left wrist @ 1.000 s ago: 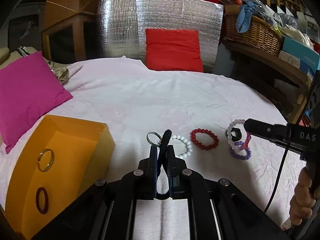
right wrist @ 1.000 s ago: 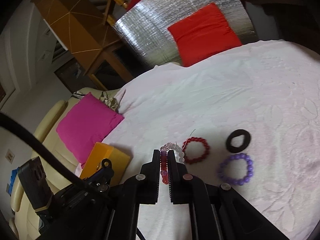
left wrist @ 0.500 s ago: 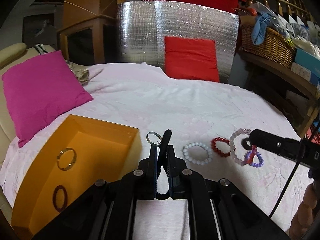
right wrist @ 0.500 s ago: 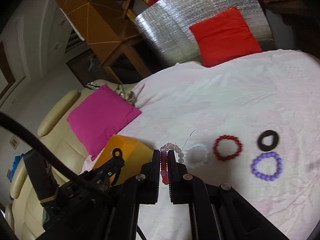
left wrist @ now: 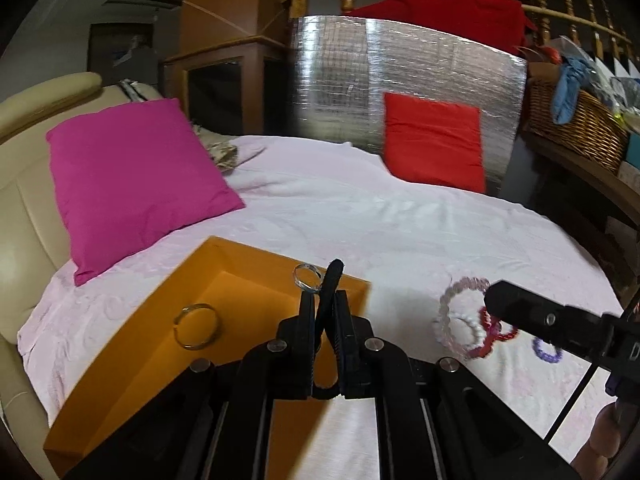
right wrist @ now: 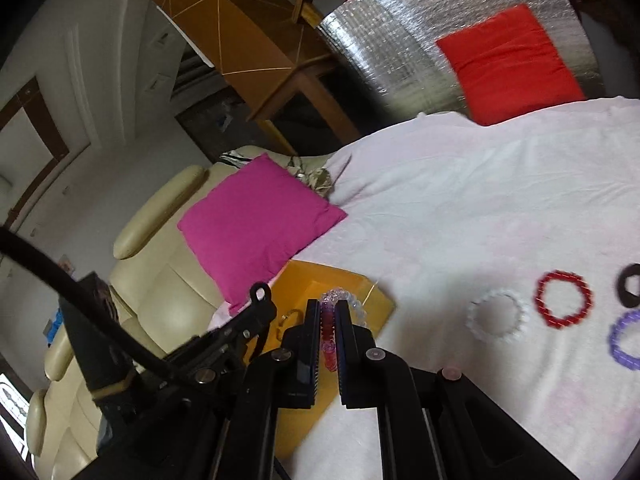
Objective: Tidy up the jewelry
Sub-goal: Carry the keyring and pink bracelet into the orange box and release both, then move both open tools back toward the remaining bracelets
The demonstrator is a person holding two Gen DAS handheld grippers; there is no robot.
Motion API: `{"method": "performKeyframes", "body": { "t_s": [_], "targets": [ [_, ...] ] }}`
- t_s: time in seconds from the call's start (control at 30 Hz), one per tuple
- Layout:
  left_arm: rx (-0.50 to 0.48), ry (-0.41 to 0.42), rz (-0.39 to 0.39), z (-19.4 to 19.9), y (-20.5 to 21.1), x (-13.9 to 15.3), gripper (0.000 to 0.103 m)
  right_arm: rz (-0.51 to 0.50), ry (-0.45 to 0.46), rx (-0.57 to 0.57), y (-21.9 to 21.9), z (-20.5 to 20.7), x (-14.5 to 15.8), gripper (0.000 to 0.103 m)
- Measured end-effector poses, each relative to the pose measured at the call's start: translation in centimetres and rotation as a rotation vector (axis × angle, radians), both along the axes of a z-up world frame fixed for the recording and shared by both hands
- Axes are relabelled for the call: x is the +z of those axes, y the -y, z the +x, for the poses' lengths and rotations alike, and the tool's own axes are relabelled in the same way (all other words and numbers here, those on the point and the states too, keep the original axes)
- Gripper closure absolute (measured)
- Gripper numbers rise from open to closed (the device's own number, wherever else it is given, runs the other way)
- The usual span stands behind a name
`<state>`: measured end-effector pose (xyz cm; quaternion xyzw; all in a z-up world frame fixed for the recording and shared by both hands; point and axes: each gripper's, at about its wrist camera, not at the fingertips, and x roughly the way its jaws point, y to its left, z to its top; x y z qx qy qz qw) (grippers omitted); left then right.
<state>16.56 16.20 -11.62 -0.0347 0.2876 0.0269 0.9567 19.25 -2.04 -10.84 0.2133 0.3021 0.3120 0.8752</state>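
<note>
At the far left a cream sofa runs out of frame, with a magenta cushion leaning over the edge of the pale pink cloth that covers the surface. Just right of the cushion sits the orange box; its near corner is cut off by the gripper body, and its far rim ends close to open cloth. Inside it lies a gold bangle. The left gripper hovers over the box's right part, its fingers clenched on a black loop that carries a silver ring; the loop's lower end is hidden between the fingers. Right of the box the cloth is bare and broad up to a red cushion propped against a silver foil panel.

In the right wrist view the right gripper hangs over the box's right edge, its fingers clamped on a pink and clear bead bracelet, most of it hidden between them. Farther right on the cloth lie a white bead bracelet, a red bead bracelet, a black ring-shaped band and a purple bead bracelet, apart from one another, the last two cut by the frame edge and blurred. At the right of the left wrist view, the letter D on the other gripper's body is all that reads; a wicker basket sits on a shelf beyond.
</note>
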Motion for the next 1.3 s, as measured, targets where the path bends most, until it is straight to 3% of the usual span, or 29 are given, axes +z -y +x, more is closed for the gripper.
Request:
{"method": "performKeyframes", "body": {
  "t_s": [0.17, 0.4, 0.53, 0.87, 1.0, 1.13, 1.3],
  "targets": [
    [0.081, -0.029, 0.024, 1.3, -2.0, -0.5, 0.094, 0.021, -0.01, 0.063, -3.3, 2.1, 0.1, 0.095],
    [0.162, -0.151, -0.003, 3.0, -5.2, -2.8, 0.094, 0.003, -0.035, 0.125, -7.0, 4.2, -1.1, 0.095],
    [0.171, -0.232, -0.024, 3.8, -5.9, -4.5, 0.094, -0.029, -0.056, 0.127, -7.8, 4.8, -2.2, 0.095],
    [0.15, -0.332, -0.03, 4.6, -5.0, -6.6, 0.093, -0.084, -0.107, 0.086, -8.2, 5.3, -4.1, 0.092],
    [0.17, -0.336, -0.028, 4.6, -5.3, -6.7, 0.078, -0.072, -0.115, 0.072, -7.6, 5.4, -3.8, 0.092],
    [0.183, -0.3, 0.03, 4.4, -4.7, -6.0, 0.056, -0.065, -0.087, 0.032, -5.9, 5.2, -2.8, 0.092],
    [0.186, -0.25, 0.082, 4.3, -3.7, -5.1, 0.053, -0.069, -0.083, -0.025, -3.3, 4.9, -2.1, 0.092]
  ]
}}
